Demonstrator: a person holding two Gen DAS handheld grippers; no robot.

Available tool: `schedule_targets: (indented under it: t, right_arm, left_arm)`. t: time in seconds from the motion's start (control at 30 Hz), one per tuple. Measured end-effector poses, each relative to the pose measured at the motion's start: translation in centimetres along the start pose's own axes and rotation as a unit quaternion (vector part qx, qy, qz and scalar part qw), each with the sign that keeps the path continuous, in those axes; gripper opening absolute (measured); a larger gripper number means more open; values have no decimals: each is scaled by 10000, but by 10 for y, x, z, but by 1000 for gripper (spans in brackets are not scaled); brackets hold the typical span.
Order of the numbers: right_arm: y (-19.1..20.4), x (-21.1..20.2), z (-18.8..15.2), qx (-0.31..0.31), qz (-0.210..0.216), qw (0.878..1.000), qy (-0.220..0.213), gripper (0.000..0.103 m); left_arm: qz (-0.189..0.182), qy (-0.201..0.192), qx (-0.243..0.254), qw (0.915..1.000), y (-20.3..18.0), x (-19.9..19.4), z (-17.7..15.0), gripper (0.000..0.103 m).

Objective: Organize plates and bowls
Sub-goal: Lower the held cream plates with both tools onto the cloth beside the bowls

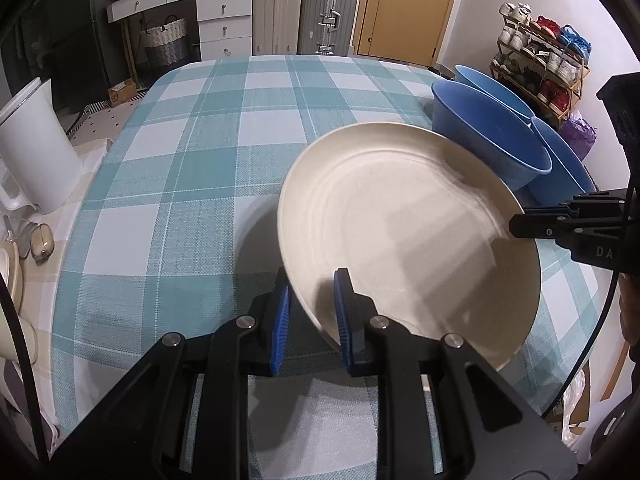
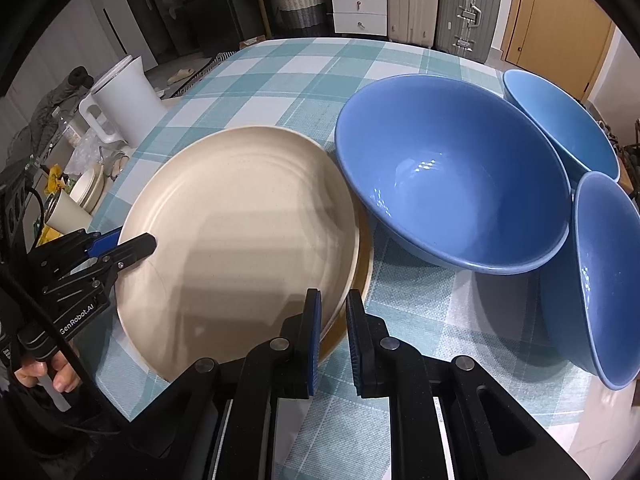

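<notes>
Left wrist view: the left gripper (image 1: 312, 316) straddles the near rim of a round cream ceramic plate (image 1: 408, 232), one blue pad under the rim and one over it, seemingly clamped on it. The plate tilts, its gripped edge raised off the teal-and-white checked tablecloth (image 1: 192, 168). The right wrist view shows a second cream plate (image 2: 362, 276) lying beneath it, only its edge peeping out on the side towards the large blue ceramic bowl (image 2: 452, 176).

The right gripper (image 2: 334, 330) sits at the plate's opposite edge, on the bowl side. The upper plate's rim runs between its blue pads, but a gap shows there and I cannot tell whether they pinch it.

Two more blue bowls (image 2: 560, 120) (image 2: 604, 276) stand just beyond the large bowl, on its side away from the plates.

The plate lies flat-faced between both grippers, so lowering it squarely onto the lower plate probably depends on both edges dropping together.
</notes>
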State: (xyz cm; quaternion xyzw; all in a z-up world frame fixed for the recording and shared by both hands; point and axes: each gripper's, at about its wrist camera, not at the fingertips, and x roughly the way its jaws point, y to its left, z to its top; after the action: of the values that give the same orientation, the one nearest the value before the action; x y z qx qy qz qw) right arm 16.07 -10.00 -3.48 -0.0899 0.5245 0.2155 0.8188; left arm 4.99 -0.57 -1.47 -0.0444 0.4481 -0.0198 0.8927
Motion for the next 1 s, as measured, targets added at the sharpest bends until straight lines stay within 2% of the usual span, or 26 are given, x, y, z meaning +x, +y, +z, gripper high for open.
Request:
schedule_targets:
  t: [0.5,1.0]
  right_arm:
    - [2,4,-2,-91,-197,9998,-50,13]
    - [6,6,-7,-240,-421,9988,-98,15]
  left_arm:
    - [332,-89,338,9988,-15,5,-6,18]
    - [667,-50,766,9948,-29,11,-13,25]
